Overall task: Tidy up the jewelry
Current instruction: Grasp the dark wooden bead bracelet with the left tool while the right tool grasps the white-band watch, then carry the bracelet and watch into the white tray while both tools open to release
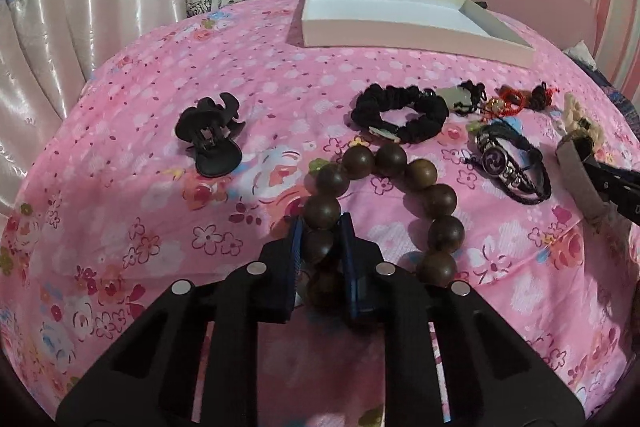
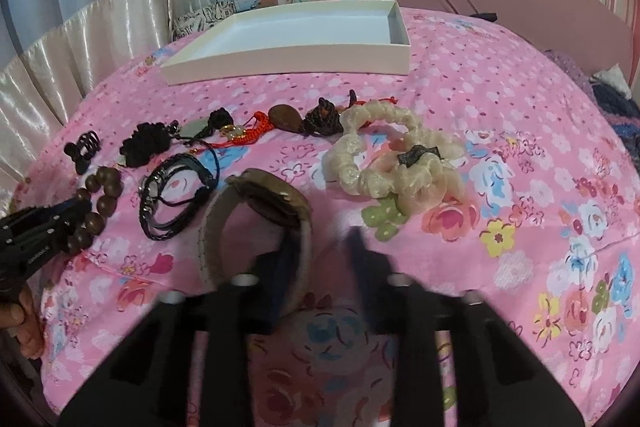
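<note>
Left gripper (image 1: 322,239) pinches the wooden bead bracelet (image 1: 384,203), low centre of the left wrist view.
Beads look hard, smooth, heavy; grip across one bead. Right gripper (image 2: 320,247) stands spread, one finger inside the watch (image 2: 260,223) strap; white box (image 2: 288,61) waits above.

Left wrist view: bare sheet (image 1: 256,67) runs toward the box (image 1: 400,31) at 12 o'clock. The clip (image 1: 210,139) stands at 10, the scrunchie (image 1: 400,111) at 1, crowded bracelets (image 1: 508,167) at 2.
</note>
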### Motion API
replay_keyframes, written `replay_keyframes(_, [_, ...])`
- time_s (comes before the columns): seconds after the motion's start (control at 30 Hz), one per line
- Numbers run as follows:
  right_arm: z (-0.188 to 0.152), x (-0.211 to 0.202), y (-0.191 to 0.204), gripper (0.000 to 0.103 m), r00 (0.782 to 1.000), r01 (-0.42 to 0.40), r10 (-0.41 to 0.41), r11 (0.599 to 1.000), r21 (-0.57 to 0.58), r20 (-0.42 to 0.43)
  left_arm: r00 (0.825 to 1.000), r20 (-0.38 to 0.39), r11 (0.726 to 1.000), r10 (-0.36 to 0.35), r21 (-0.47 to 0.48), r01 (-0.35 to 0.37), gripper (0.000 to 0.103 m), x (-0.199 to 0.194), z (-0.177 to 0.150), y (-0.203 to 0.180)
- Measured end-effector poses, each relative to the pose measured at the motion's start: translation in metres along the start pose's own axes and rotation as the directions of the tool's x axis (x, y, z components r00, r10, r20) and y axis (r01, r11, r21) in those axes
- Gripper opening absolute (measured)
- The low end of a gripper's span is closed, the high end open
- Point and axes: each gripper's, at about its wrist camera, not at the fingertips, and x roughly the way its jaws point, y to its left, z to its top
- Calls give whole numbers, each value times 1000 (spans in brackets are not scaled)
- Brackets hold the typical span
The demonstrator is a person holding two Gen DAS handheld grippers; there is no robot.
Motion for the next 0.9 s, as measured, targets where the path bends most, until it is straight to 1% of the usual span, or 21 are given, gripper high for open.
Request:
replay_keyframes(0.03, [0, 0, 0, 7, 1000, -7, 7, 1000, -2, -2, 1000, 2, 1000, -2, -6, 2, 17, -1, 0, 1])
replay_keyframes(0.13, [0, -2, 1, 4, 1000, -28, 28, 1000, -12, 3, 999, 19, 999, -28, -23, 28, 17, -9, -3, 8])
replay_keyframes(0.23, [-1, -7, 1, 3, 999, -52, 52, 999, -12, 13, 998, 52, 1000, -17, -9, 18, 17, -21, -2, 8])
replay_keyframes(0.33, [0, -13, -1, 4, 997, -79, 79, 997, -7, 25, 997, 79, 1000, -20, -17, 22, 17, -31, 4, 6])
replay_keyframes(0.47, [5, -30, 0, 4, 994, -91, 91, 996, -9, 67, 993, 115, 999, -31, -19, 33, 17, -46, 13, 6])
replay_keyframes(0.6, [16, -51, 1, 4, 986, -108, 110, 994, -26, 123, 984, 166, 998, -56, 27, 52, 17, -65, 29, -5])
replay_keyframes(0.7, [29, -64, 2, 4, 980, -103, 109, 994, -42, 165, 975, 212, 997, -67, 49, 58, 17, -79, 44, -11])
replay_keyframes(0.9, [54, -74, 1, 4, 973, -78, 87, 996, -48, 215, 955, 287, 996, -78, 73, 60, 17, -95, 77, -16])
